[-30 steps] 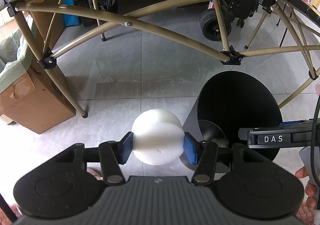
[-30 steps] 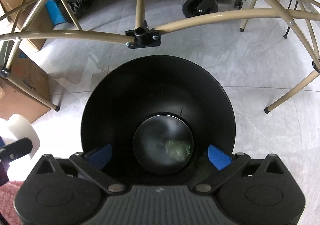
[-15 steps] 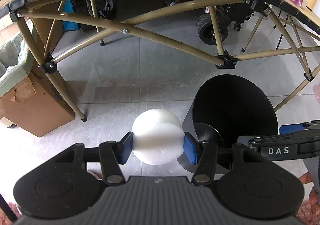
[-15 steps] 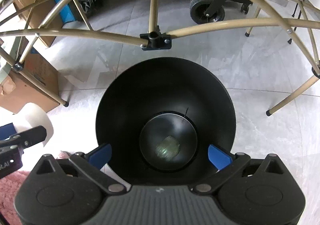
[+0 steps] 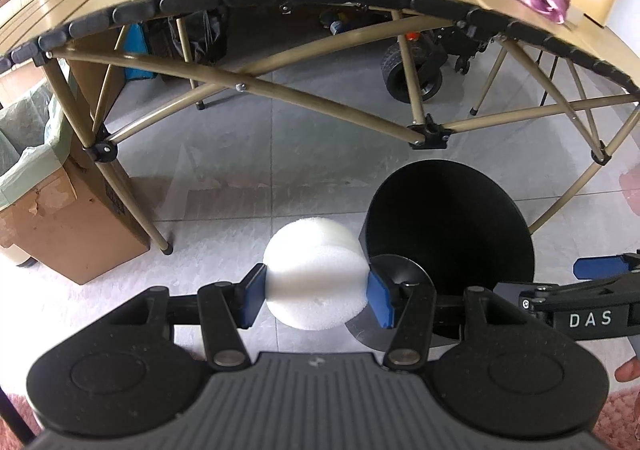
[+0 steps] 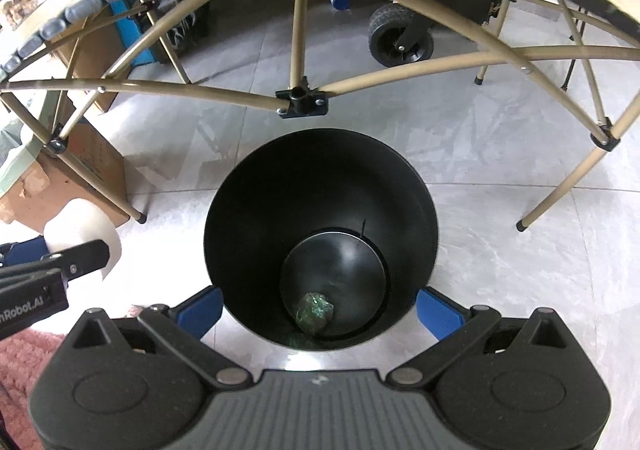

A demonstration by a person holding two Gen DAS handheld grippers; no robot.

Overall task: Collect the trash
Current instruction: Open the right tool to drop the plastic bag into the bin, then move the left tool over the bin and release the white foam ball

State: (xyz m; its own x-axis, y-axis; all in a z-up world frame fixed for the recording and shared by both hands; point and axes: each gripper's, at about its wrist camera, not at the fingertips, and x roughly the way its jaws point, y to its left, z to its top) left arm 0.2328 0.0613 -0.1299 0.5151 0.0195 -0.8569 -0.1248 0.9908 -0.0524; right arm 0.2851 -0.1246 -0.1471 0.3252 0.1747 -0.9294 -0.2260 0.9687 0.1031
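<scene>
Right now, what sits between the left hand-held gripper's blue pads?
A white foam puck, squeezed by the left hand-held gripper; left wrist view.

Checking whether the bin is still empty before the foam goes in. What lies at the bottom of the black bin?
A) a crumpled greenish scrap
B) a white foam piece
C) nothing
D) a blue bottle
A: the right wrist view shows a crumpled greenish scrap on the floor of the black bin.

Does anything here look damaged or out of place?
Mostly tidy. The cardboard box beside the table leg has torn, peeling patches on its front face. The left gripper is clamped on a white foam piece, not yet over the black bin, which holds one crumpled green scrap.
</scene>
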